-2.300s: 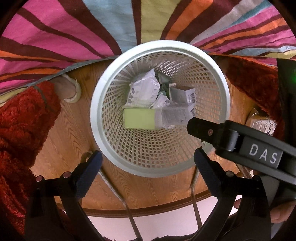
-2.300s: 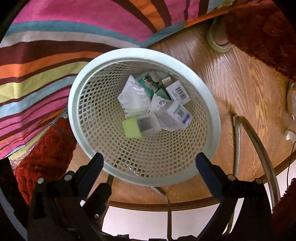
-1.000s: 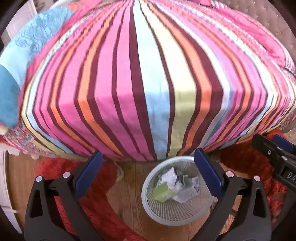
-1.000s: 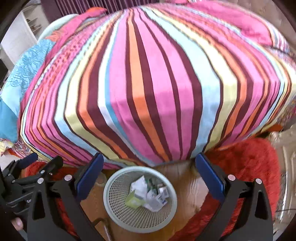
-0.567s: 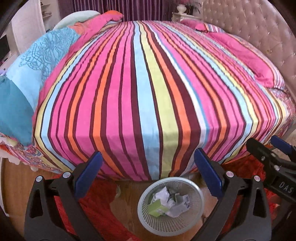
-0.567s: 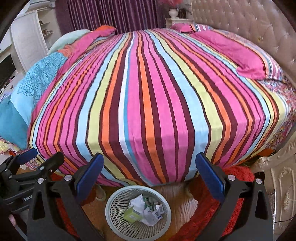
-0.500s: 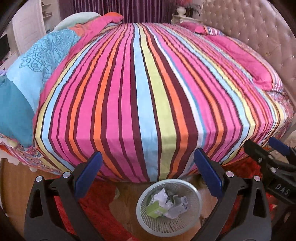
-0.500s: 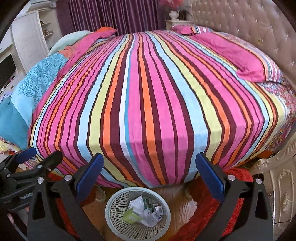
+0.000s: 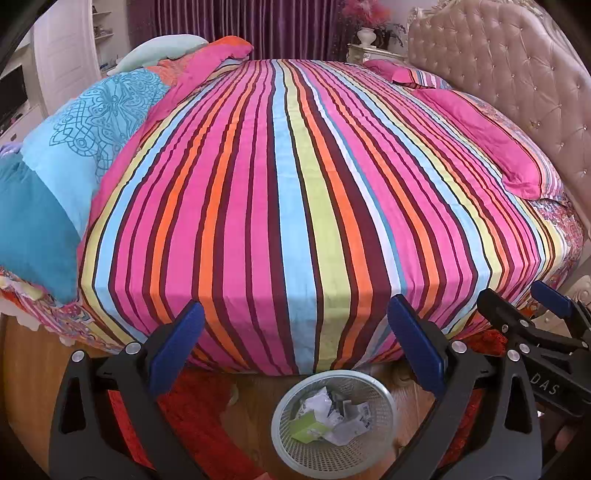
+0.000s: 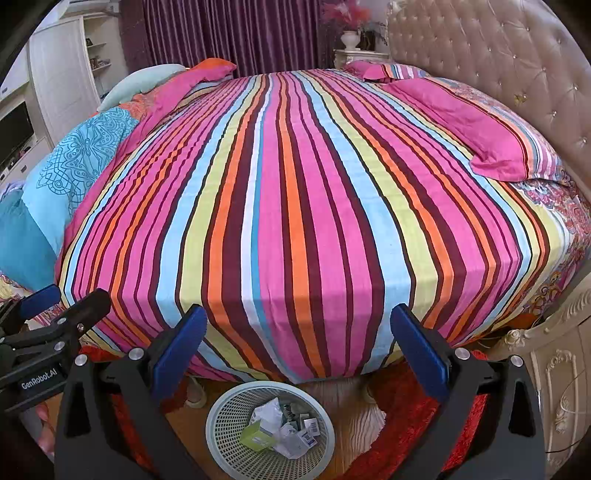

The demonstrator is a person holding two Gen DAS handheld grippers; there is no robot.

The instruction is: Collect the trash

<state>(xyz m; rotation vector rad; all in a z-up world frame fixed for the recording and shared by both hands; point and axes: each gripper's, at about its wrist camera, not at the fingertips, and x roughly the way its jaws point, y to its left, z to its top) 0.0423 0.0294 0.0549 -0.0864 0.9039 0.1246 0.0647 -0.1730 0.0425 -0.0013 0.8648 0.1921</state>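
Two open, empty grippers, left gripper [image 9: 293, 341] and right gripper [image 10: 299, 345], above the trash-filled basket [image 10: 221, 413] below the striped bed [image 10: 295, 184].

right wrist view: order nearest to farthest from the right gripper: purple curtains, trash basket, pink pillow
From the right gripper:
1. Trash basket, on the floor just below the open fingers, at the foot of the bed.
2. Pink pillow, far right on the striped bedspread, by the headboard.
3. Purple curtains, at the back wall beyond the bed.
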